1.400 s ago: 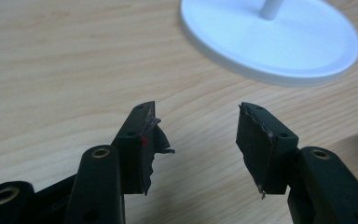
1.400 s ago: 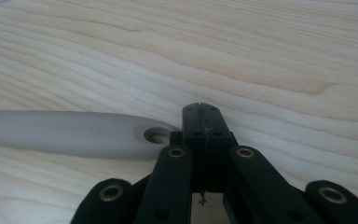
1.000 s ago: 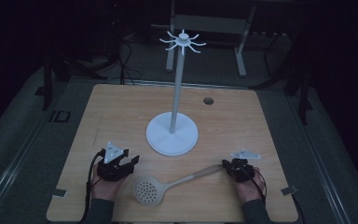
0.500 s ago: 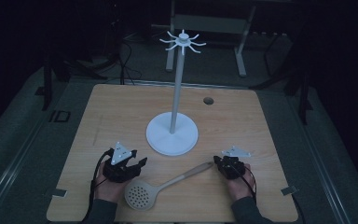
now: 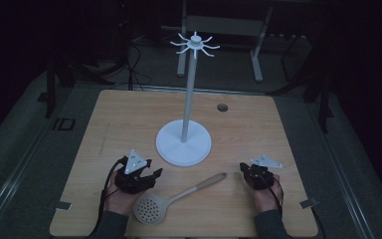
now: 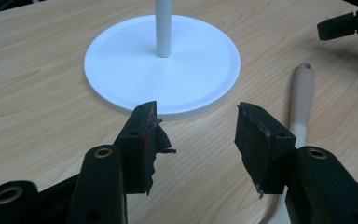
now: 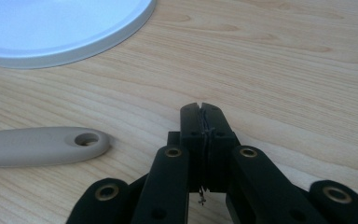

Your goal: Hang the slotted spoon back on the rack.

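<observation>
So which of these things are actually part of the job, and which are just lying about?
Part of the job:
- skimmer, lying flat between the two grippers
- stand with hooks on top
- left gripper, open
- right gripper, shut, empty

Just lying about:
- small dark hole in the table
- frame behind the table

I count one slotted spoon (image 5: 171, 201) and one white stand (image 5: 184, 145) on my table (image 5: 109, 119). I hold two tongs, the left tongs (image 5: 148, 175) and the right tongs (image 5: 243, 172).
</observation>
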`<action>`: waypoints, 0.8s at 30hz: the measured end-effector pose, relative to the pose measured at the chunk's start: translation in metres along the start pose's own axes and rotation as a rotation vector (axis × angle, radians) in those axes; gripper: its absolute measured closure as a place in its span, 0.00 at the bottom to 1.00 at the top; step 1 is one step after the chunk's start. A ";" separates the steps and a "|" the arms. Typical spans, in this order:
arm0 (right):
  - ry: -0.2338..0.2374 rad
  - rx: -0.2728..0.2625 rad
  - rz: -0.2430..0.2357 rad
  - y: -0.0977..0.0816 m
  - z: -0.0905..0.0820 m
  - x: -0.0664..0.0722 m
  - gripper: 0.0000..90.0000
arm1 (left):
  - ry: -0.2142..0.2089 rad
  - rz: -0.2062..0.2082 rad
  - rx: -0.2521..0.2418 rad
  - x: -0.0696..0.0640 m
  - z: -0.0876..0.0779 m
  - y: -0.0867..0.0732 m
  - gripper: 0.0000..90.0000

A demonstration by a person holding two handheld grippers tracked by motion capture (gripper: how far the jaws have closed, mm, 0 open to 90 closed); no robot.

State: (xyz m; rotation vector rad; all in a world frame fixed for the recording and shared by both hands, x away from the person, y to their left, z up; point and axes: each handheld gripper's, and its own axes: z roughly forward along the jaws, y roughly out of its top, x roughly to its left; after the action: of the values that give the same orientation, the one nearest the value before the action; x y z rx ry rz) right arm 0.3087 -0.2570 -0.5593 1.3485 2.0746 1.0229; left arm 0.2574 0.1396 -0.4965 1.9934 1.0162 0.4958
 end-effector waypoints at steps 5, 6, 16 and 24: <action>-0.004 -0.014 0.009 0.000 -0.003 -0.004 0.96 | -0.013 0.024 0.015 -0.005 0.004 0.006 0.55; -0.005 -0.017 0.012 0.000 -0.003 -0.005 0.95 | -0.015 0.032 0.018 -0.006 0.005 0.008 0.55; -0.024 -0.031 0.035 0.000 -0.009 -0.012 0.91 | -0.051 0.053 0.075 -0.012 0.013 0.024 0.56; -0.029 -0.033 0.038 -0.001 -0.011 -0.016 0.88 | -0.103 0.100 0.153 -0.023 0.026 0.040 0.58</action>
State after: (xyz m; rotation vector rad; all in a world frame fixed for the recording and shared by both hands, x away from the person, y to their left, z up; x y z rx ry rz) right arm 0.3073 -0.2751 -0.5534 1.3831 2.0099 1.0425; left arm 0.2798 0.0944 -0.4786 2.1906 0.9182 0.3734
